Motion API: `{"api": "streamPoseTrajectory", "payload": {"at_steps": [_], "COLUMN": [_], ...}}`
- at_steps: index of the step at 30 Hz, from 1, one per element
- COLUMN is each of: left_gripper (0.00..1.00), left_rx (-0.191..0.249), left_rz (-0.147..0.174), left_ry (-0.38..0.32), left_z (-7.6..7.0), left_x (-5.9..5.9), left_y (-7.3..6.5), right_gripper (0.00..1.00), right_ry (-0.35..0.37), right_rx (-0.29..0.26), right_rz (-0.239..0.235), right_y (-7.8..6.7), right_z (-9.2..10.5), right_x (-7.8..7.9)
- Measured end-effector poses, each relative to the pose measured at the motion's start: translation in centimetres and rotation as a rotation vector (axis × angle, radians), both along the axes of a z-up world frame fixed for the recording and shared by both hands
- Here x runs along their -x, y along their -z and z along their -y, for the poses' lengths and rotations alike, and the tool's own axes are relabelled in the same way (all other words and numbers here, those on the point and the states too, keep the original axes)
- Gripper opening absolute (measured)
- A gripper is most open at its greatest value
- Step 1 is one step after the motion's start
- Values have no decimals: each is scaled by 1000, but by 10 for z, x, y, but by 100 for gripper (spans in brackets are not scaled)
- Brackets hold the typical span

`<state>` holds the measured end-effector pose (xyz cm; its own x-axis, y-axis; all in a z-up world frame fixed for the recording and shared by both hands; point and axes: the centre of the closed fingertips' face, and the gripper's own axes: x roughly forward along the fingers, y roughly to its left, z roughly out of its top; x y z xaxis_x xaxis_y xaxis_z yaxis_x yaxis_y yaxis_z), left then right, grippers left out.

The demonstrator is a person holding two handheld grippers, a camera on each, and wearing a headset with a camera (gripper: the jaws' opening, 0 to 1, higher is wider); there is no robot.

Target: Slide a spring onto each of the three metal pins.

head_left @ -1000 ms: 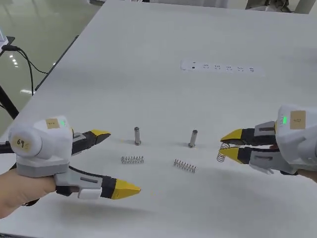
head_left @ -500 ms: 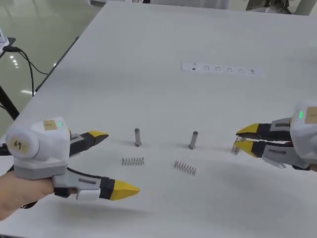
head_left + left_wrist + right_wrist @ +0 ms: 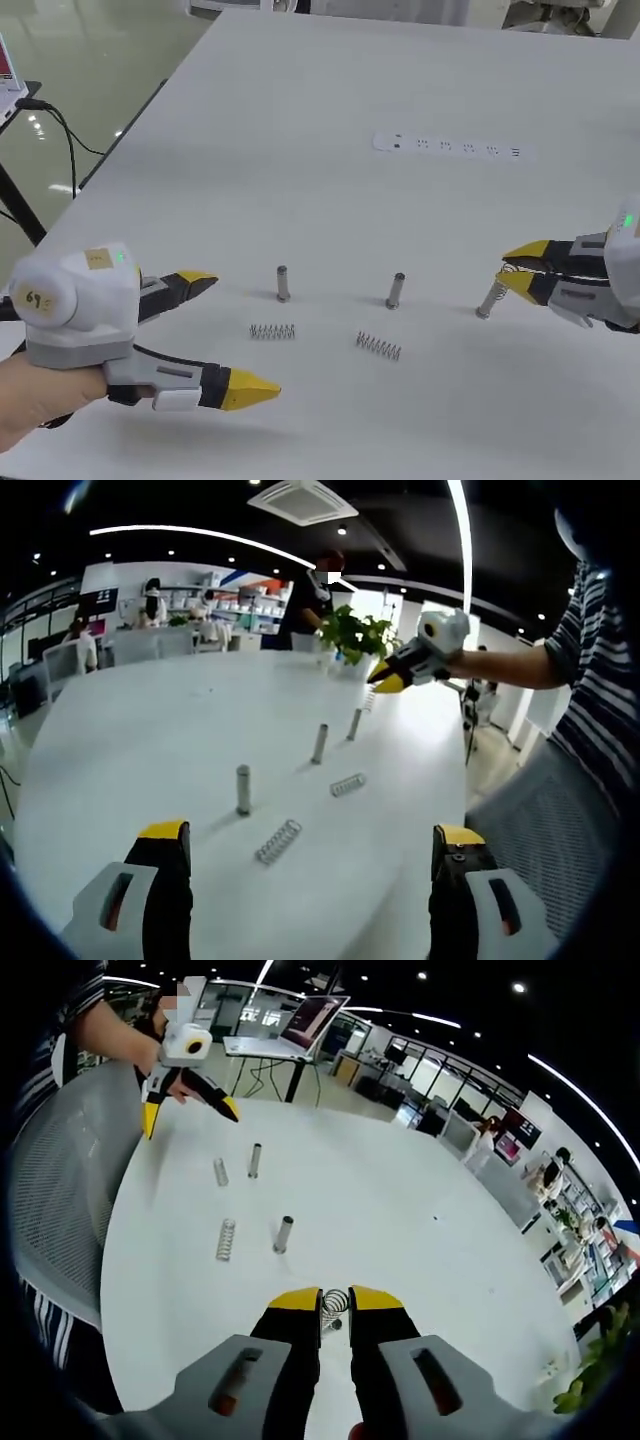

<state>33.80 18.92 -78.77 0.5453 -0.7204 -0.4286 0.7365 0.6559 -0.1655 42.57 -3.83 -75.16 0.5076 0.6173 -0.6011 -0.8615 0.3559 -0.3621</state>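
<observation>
Three short metal pins stand in a row on the white table: left pin (image 3: 283, 283), middle pin (image 3: 396, 290), right pin (image 3: 488, 299). Two loose springs lie in front of them, one (image 3: 272, 331) by the left pin and one (image 3: 378, 346) by the middle pin. My right gripper (image 3: 520, 268) is shut on a third spring (image 3: 335, 1303), held just above and right of the right pin's top. My left gripper (image 3: 224, 335) hovers open at the lower left, with nothing between its jaws. In the left gripper view the pins (image 3: 243, 789) and springs (image 3: 278, 841) lie ahead.
A white power strip (image 3: 445, 147) lies flat further back on the table. The table's left edge (image 3: 120, 130) drops to a floor with a black cable (image 3: 55, 125). Other people and desks stand in the background of the left gripper view.
My right gripper has moved right and slightly away with the spring, uncovering the right pin. The left gripper has stayed about where it was, open.
</observation>
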Motion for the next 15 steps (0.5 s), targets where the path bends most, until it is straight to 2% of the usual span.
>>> {"api": "streamPoseTrajectory", "payload": {"at_steps": [3,15], "left_gripper": [98,98], "left_rx": [6,7], "left_rz": [-4,-3], "left_ry": [-2,-2], "left_z": [1,1], "left_x": [1,0], "left_y": [0,0], "right_gripper": [7,7], "right_ry": [40,90], "right_rx": [-3,-28], "right_rz": [5,6], "right_y": [0,-3], "right_z": [4,10], "right_x": [-6,-15]}}
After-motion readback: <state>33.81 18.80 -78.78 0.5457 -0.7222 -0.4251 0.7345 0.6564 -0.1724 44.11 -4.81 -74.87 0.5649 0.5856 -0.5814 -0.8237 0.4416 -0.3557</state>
